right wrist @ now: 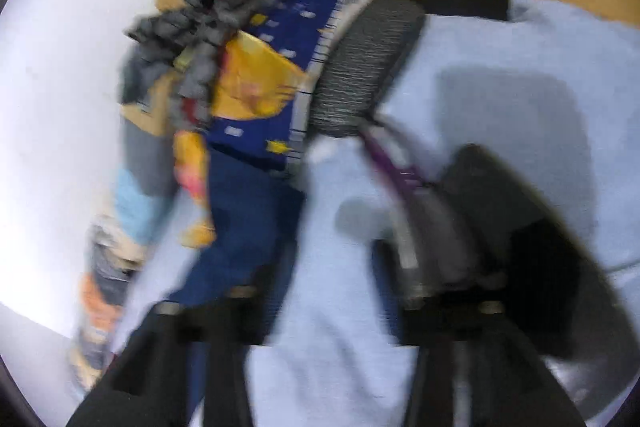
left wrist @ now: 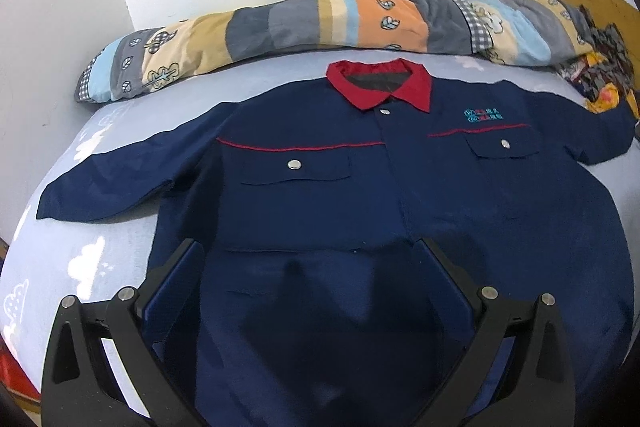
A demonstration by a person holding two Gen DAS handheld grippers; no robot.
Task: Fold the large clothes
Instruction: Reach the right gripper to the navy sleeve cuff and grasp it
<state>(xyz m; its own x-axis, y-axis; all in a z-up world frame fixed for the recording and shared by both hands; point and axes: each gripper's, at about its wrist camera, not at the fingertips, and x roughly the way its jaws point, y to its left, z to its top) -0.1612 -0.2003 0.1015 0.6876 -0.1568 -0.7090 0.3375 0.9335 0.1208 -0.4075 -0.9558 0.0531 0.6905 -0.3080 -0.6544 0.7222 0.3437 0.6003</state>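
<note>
The navy jacket (left wrist: pixel 360 195) lay flat on the bed (left wrist: pixel 80 251); the left hand-held gripper (left wrist: pixel 308 259) spread above its hem; the right hand-held gripper (right wrist: pixel 332 267), blurred, gaped empty.

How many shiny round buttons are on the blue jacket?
3: one under the red collar, one on the left pocket flap, one on the right pocket flap. The covered front may hide more.

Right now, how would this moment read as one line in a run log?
jacket: flat on bed, unfolded | left tool: open above hem | right tool: open, blurred, empty, near clothes pile
</note>
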